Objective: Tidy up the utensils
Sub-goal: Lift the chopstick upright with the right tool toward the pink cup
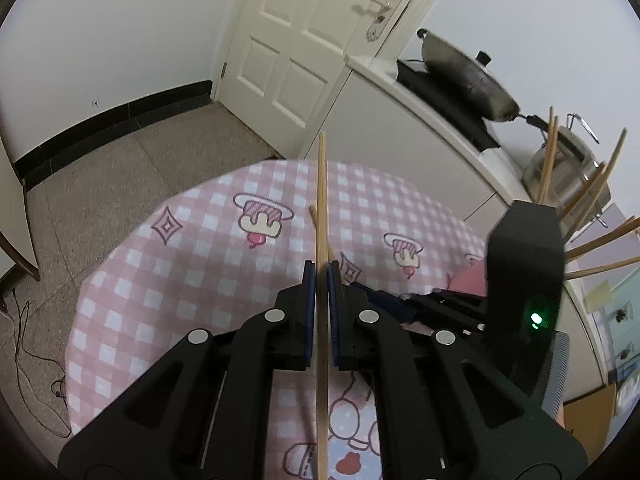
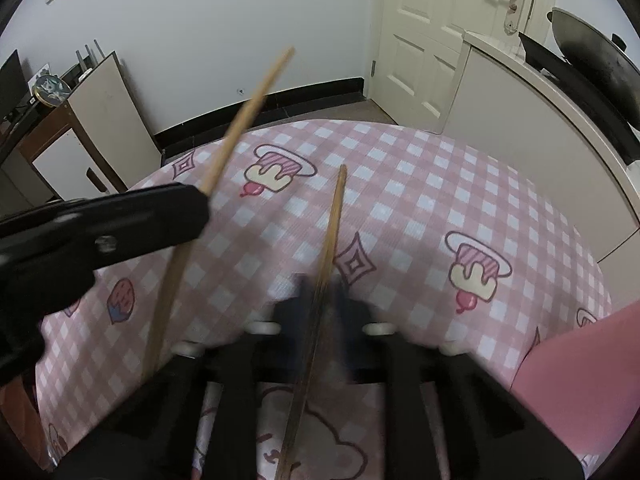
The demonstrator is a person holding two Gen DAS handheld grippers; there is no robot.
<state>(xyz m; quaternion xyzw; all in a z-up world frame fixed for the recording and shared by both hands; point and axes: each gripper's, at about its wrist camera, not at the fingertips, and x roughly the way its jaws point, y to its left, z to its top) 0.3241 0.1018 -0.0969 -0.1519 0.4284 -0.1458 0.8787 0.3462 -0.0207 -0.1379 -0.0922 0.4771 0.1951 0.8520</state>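
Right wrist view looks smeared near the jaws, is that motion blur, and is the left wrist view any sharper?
Right wrist view: yes, right gripper and its chopstick are motion-blurred, the tablecloth less so. Left wrist view: left gripper and its chopstick are crisp; fisheye bends the edges.

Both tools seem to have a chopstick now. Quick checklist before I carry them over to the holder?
1. Left tool shut on its chopstick: ok.
2. Right tool shut on its chopstick: ok, though the view is blurred.
3. Left chopstick clear of the tablecloth: ok.
4. Chopsticks apart from each other: ok.
5. Room left in the chopstick bundle on the right: cannot tell.
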